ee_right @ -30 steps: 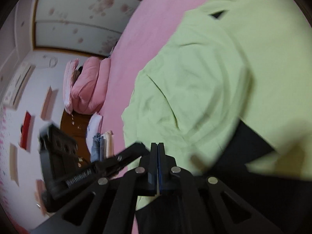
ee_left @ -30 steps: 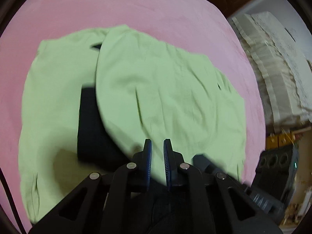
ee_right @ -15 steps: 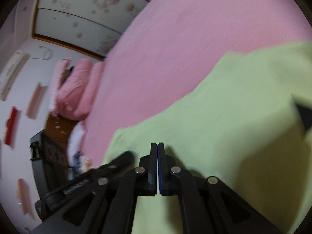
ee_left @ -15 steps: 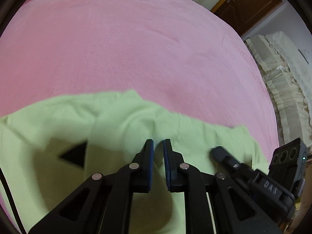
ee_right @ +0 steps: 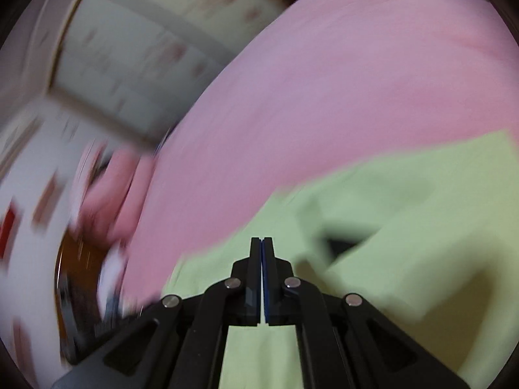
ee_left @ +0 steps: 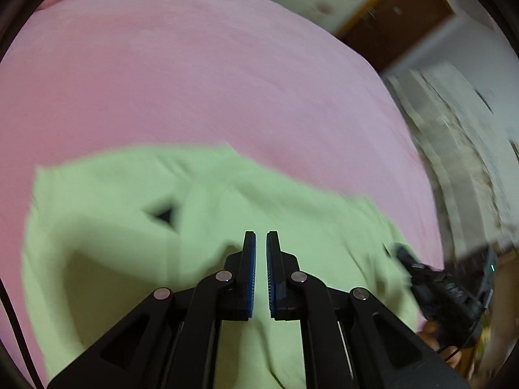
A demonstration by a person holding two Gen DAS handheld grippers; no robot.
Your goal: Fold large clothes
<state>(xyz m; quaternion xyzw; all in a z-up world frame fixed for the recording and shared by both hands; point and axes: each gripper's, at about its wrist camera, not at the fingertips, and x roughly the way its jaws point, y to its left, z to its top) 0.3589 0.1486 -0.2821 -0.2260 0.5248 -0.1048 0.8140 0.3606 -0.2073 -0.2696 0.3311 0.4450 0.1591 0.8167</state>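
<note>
A light green garment (ee_left: pixel 129 243) lies spread on the pink bed cover (ee_left: pixel 194 81), folded over itself, with a small dark triangular gap (ee_left: pixel 162 215) near its far edge. My left gripper (ee_left: pixel 261 236) hovers over the garment's middle. Its jaws are closing to a thin slit, and I see no cloth pinched between them. In the right wrist view the same garment (ee_right: pixel 405 227) fills the lower right. My right gripper (ee_right: pixel 262 241) is shut with pads touching, empty, above the garment's left edge. It also shows at the right of the left wrist view as the right gripper (ee_left: pixel 431 288), a hand behind it.
Pink bed cover (ee_right: pixel 324 97) stretches far beyond the garment. Pink pillows (ee_right: pixel 110 188) lie off the bed's far left. A cream ruffled cover (ee_left: pixel 460 162) and a wooden door (ee_left: pixel 399 22) stand to the right. Both views are motion-blurred.
Both grippers swept toward the garment's far edge, so much more pink bed shows. The large dark patch under the fold shrank to a small triangle. The left jaws narrowed.
</note>
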